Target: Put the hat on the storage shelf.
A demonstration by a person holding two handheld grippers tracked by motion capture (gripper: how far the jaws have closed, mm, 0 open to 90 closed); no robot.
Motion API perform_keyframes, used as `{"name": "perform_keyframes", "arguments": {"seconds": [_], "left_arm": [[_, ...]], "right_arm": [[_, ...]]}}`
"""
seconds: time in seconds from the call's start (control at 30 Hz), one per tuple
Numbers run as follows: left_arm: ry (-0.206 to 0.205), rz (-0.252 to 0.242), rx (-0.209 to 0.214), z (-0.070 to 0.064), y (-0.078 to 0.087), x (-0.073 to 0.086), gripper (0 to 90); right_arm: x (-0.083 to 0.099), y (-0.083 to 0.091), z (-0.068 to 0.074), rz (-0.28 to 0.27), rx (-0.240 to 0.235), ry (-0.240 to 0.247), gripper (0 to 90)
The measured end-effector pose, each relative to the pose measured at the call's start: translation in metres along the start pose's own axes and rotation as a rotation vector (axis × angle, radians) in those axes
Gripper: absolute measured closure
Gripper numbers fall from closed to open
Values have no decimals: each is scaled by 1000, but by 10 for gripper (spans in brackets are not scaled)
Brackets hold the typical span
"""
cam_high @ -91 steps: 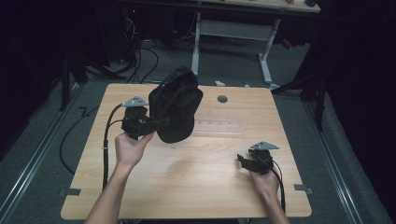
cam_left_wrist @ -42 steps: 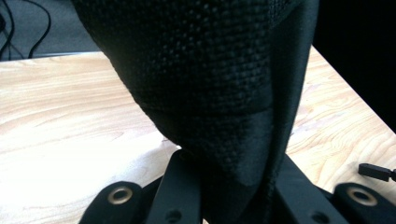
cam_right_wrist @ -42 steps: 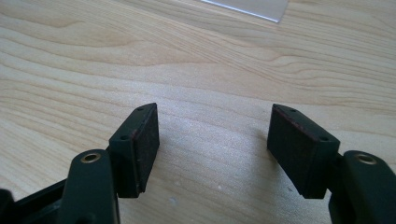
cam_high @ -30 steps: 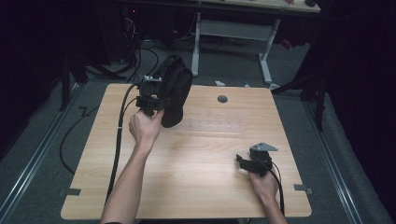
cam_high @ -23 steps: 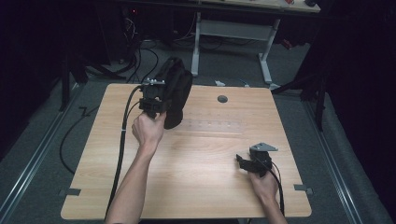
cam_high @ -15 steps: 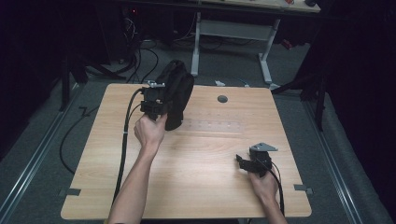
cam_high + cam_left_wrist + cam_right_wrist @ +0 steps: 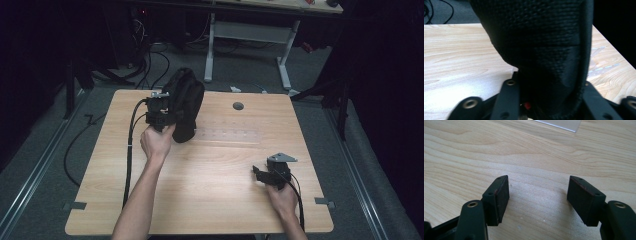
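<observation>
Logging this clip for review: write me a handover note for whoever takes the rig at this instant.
Left gripper: shut on the black fabric bag, at the far left of the wooden table; whether the bag touches the tabletop cannot be told.
Right gripper: open, jaws wide apart with nothing between them, low over the near right of the table.
Done: bag gripped.
Left: probably setting it down or handling it with both grippers.

Bag (image 7: 184, 102) on table (image 7: 210, 195), far left

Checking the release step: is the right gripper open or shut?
Open. The right gripper has its fingers spread wide over the bare wooden table, nothing between them.
</observation>
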State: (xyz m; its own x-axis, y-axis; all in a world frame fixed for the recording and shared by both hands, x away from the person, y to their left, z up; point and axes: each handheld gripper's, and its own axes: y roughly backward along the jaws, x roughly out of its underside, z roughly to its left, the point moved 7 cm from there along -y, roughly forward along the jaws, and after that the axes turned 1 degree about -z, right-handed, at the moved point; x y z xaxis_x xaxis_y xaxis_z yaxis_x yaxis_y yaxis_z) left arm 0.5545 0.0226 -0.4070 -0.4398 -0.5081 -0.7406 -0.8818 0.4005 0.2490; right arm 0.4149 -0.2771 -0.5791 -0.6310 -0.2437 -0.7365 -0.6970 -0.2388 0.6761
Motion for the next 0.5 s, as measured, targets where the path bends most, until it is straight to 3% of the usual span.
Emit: {"name": "perform_keyframes", "arguments": {"seconds": [0.23, 0.4, 0.5], "left_arm": [[1, 24, 43, -1, 2, 4, 427], [4, 8, 93, -6, 9, -1, 319], [-12, 0, 91, -7, 12, -2, 256]], "right_arm": [[0, 0, 0, 0, 0, 1, 345], [0, 0, 0, 0, 0, 1, 345], [0, 0, 0, 0, -1, 1, 345]]}}
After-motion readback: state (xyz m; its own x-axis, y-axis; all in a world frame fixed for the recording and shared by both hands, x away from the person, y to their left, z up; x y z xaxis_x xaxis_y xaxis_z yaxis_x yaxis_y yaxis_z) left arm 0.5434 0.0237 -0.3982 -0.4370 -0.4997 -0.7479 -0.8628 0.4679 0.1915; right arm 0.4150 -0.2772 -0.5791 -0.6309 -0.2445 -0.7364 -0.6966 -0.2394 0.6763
